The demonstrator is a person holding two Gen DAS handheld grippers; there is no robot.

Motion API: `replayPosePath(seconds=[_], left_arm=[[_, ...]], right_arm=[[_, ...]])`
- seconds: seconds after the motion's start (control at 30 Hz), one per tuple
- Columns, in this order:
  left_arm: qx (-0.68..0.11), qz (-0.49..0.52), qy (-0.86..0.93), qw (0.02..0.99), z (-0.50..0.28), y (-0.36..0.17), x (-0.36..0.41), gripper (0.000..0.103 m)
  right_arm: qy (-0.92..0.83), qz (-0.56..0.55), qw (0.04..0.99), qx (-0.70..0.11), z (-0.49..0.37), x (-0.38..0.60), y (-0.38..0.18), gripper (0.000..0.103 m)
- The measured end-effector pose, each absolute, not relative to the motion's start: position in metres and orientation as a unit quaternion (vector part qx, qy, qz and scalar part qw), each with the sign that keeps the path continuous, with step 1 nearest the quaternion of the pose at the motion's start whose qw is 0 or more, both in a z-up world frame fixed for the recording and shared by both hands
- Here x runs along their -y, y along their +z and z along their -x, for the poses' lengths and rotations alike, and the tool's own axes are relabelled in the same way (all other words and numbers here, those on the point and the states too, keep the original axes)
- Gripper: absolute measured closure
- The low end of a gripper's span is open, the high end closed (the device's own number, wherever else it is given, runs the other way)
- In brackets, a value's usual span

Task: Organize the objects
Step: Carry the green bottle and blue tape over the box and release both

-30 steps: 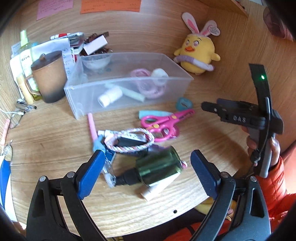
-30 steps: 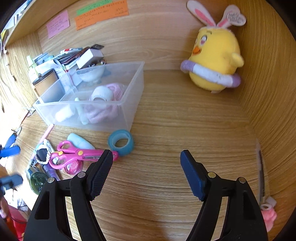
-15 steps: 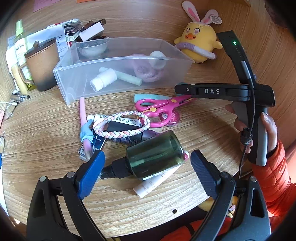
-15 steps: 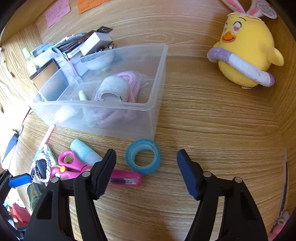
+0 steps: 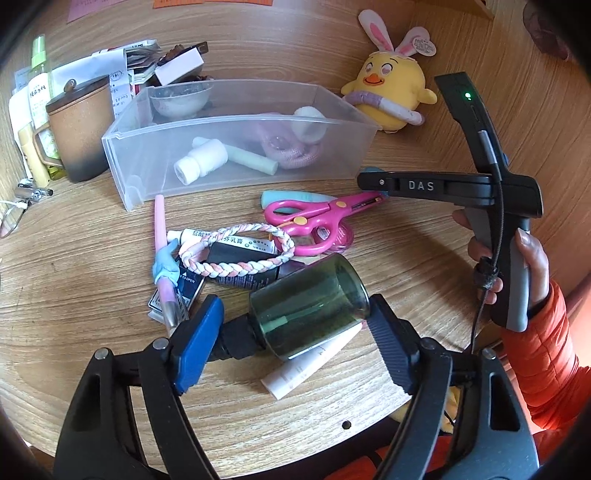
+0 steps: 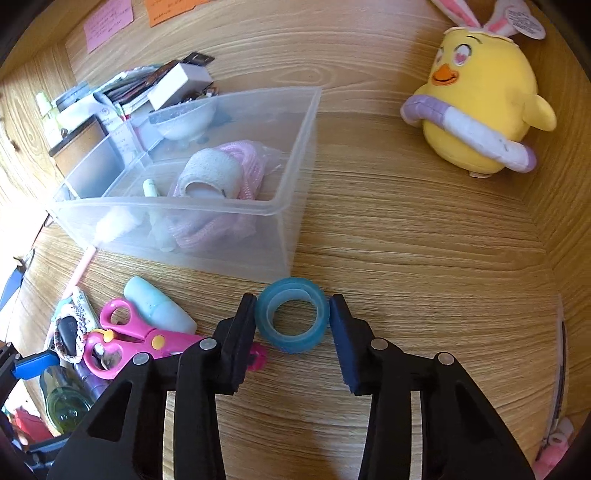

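A home desk or study nook, by the look of it. The wood-grain desktop [image 6: 406, 229] curves up into a matching back panel where pink and orange sticky notes [image 6: 110, 26] hang. Behind the clear plastic bin [image 5: 236, 162] sit stacked papers and boxes [image 5: 162, 62]; left of it a lidded ceramic mug [image 5: 79, 125]; right of it a yellow chick plush [image 5: 391, 92].

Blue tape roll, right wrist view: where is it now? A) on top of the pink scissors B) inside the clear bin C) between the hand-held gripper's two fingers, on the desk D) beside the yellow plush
C: the blue tape roll sits on the desk between the two fingers of the right hand-held gripper, just outside the clear bin.
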State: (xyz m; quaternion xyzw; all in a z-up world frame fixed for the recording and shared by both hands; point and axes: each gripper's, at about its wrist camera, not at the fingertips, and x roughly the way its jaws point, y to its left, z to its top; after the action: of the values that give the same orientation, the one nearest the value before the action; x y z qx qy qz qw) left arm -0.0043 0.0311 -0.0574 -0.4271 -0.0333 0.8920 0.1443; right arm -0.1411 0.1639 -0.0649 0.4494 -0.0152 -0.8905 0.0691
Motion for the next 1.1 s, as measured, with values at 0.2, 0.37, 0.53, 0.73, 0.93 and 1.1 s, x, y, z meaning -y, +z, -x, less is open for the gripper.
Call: replayPosePath(seconds=[0.2, 0.37, 0.53, 0.73, 0.93, 1.1], left_arm=[[0.036, 0.403, 0.903, 0.147, 0.004, -0.04, -0.029, 0.024], [0.039, 0.382, 0.911, 0.148, 0.008, -0.023, -0.029, 0.024], [0.042, 0.358, 0.922, 0.144, 0.017, -0.003, -0.028, 0.024], [0.038, 0.327, 0.935, 0.129, 0.037, 0.024, -0.021, 0.024], [0.034, 0.307, 0.945, 0.108, 0.061, 0.044, -0.008, 0.024], [0.028, 0.3, 0.948, 0.103, 0.08, 0.054, -0.003, 0.024]], right_arm=[[-0.899, -0.432, 0.063, 0.025, 0.127, -0.178, -0.052, 0.066], [-0.909, -0.412, 0.064, 0.026, 0.115, -0.183, -0.038, 0.066], [-0.918, -0.389, 0.066, 0.023, 0.105, -0.183, -0.021, 0.066], [-0.925, -0.373, 0.077, 0.023, 0.103, -0.178, -0.006, 0.066], [-0.929, -0.361, 0.083, 0.028, 0.11, -0.176, 0.006, 0.066], [-0.931, -0.352, 0.091, 0.023, 0.121, -0.167, 0.016, 0.066]])
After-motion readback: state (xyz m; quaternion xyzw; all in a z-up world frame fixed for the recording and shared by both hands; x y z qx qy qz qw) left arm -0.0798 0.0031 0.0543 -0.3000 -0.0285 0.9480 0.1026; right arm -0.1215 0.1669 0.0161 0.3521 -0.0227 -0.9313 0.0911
